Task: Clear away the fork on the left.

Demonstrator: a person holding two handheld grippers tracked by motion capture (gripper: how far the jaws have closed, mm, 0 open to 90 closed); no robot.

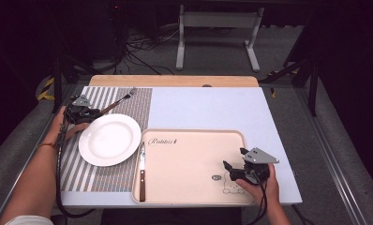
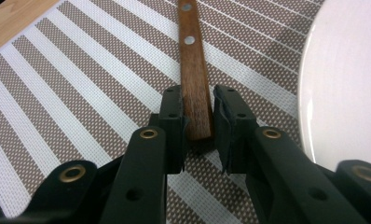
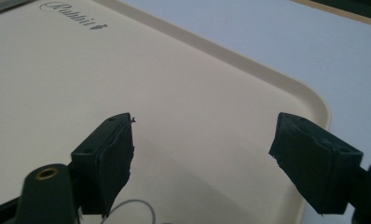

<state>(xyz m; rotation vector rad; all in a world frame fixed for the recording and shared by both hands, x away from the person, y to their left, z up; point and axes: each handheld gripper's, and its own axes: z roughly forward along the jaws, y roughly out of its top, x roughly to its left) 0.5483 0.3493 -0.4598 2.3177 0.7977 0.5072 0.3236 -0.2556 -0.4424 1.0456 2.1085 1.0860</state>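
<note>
Left claw (image 2: 198, 119) is closing around the fork (image 2: 193, 70) handle's end, handle running away toward the frame's top; right claw (image 3: 200, 158) is sitting wide open, empty, over the tray (image 3: 286, 84)

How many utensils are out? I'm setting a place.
2: a fork on the striped placemat, handle between the left gripper pads; a knife in the tray.

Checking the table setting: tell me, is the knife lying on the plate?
No: in the high view the knife lies on the tray, along its left edge, beside the plate and not on it.
</note>
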